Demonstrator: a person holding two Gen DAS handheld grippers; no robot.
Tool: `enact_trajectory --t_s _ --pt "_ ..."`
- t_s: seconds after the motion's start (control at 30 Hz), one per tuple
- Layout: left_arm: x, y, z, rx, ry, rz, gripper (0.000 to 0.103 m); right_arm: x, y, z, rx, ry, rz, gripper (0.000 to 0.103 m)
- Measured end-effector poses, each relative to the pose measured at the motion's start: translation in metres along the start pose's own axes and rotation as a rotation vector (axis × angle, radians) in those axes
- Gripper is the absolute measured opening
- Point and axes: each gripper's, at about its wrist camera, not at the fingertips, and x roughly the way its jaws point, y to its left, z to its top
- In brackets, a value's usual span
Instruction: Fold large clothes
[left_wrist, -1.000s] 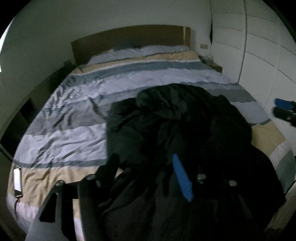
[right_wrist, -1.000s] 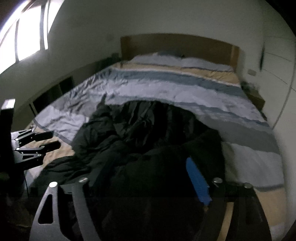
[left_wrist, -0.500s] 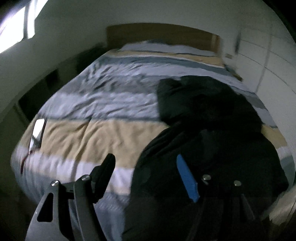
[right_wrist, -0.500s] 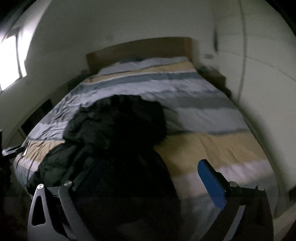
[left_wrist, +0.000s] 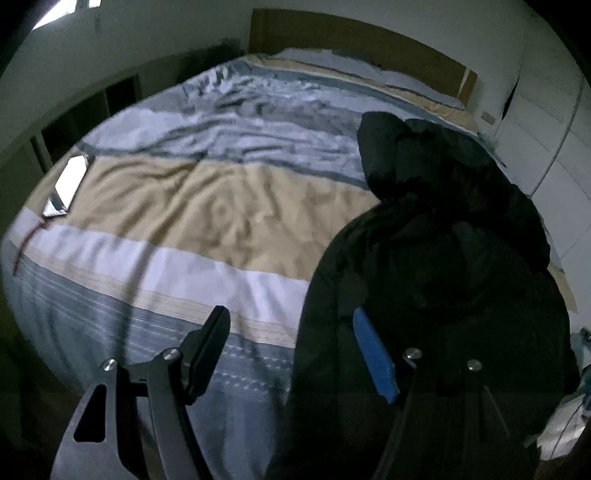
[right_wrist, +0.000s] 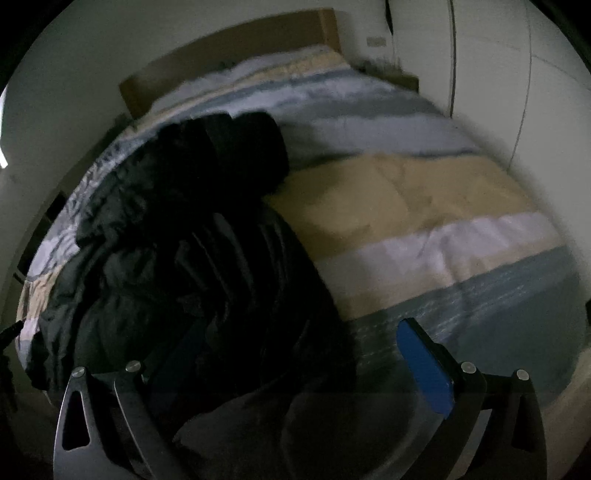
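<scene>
A big black padded coat (left_wrist: 443, 277) lies crumpled on the striped duvet (left_wrist: 203, 206), its lower part hanging over the foot of the bed. My left gripper (left_wrist: 290, 317) hovers open above the coat's left edge; the blue pad is over dark fabric and the black finger over the duvet. In the right wrist view the coat (right_wrist: 184, 240) fills the left half. My right gripper (right_wrist: 299, 328) stands wide open over the coat's right edge, with its blue pad above the duvet (right_wrist: 406, 206). Neither gripper holds anything.
A phone-like flat device (left_wrist: 68, 181) with a red cord (left_wrist: 26, 243) lies near the bed's left edge. A wooden headboard (left_wrist: 351, 40) closes the far end. White wardrobe doors (left_wrist: 546, 129) stand on the right and dark shelving (left_wrist: 92, 103) on the left.
Both grippers dropped closer to the bed and spread apart, the left toward the coat's left edge and the right toward its right edge. The right jaws widened.
</scene>
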Motion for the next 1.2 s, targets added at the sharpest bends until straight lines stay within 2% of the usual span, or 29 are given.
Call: enact_trajectory --t_s 0.23,0.43,0.6,0.73,0.8,0.87,0.93,1.0,1.2 --pt "0.037 0.001 -0.007 -0.069 0.090 -0.144 0.068 0.043 -0.008 -0.015 0.004 0.123 -0.031 0.102" --pt "0.055 0.004 -0.036 -0.099 0.182 -0.246 0.068 0.060 -0.023 -0.047 0.005 0.231 0.052 0.103" --pt "0.052 0.000 -0.053 -0.089 0.206 -0.327 0.068 0.052 -0.027 -0.065 -0.029 0.271 0.143 0.103" --pt "0.053 0.004 -0.063 -0.124 0.206 -0.362 0.068 0.042 -0.031 -0.080 -0.021 0.274 0.220 0.102" --pt "0.053 0.007 -0.066 -0.145 0.206 -0.381 0.068 0.038 -0.034 -0.087 -0.010 0.269 0.247 0.098" --pt "0.053 0.009 -0.070 -0.158 0.206 -0.396 0.068 0.032 -0.038 -0.093 0.021 0.259 0.279 0.088" --pt "0.053 0.013 -0.072 -0.180 0.204 -0.412 0.068 0.027 -0.042 -0.096 0.048 0.250 0.309 0.072" --pt "0.052 0.017 -0.074 -0.201 0.199 -0.422 0.068 0.023 -0.047 -0.101 0.074 0.243 0.341 0.070" --pt "0.052 0.033 -0.071 -0.270 0.183 -0.438 0.068 0.022 -0.057 -0.096 0.102 0.241 0.363 0.071"
